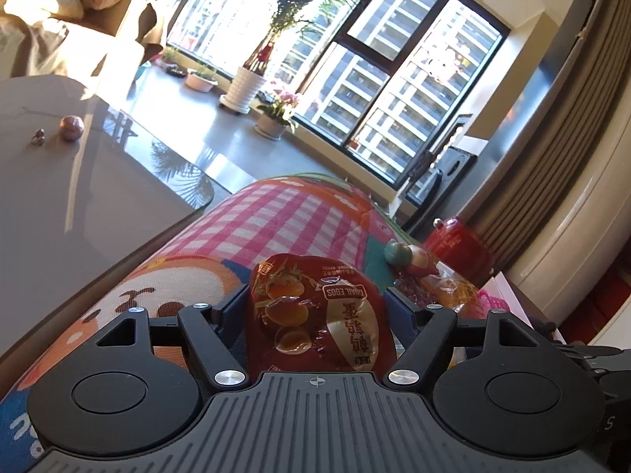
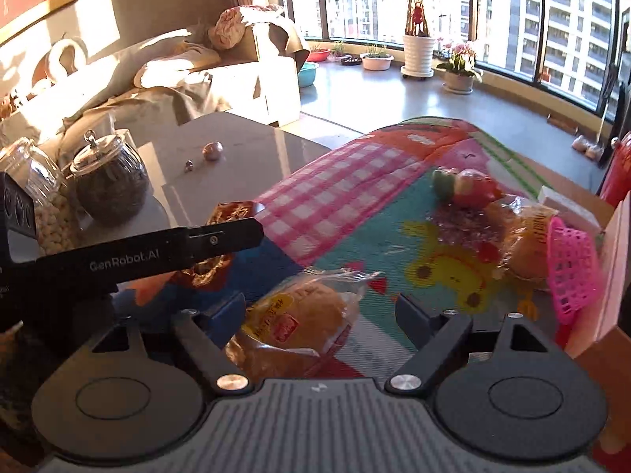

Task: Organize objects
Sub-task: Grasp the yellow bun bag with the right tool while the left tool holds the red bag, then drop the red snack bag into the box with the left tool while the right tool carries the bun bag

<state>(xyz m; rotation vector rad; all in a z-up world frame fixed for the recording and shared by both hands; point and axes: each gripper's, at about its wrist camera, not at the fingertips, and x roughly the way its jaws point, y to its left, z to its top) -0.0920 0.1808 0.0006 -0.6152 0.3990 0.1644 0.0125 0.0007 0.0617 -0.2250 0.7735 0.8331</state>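
Observation:
In the left wrist view my left gripper (image 1: 315, 299) is shut on a red quail-egg packet (image 1: 315, 315), held above the colourful play mat (image 1: 284, 213). From the right wrist view the same packet (image 2: 232, 211) shows in that gripper's fingers (image 2: 224, 232) at the left. My right gripper (image 2: 319, 303) stands open over the mat (image 2: 335, 181). A wrapped bread bun (image 2: 299, 323) lies between its jaws, close to the left finger and well apart from the right one.
A pink mesh basket (image 2: 572, 268) lies at the right with a second wrapped bun (image 2: 528, 244), a clear packet (image 2: 461, 224) and a red-green toy (image 2: 465, 187) beside it. Two glass jars (image 2: 110, 181) stand on the grey table (image 2: 244, 138) at the left.

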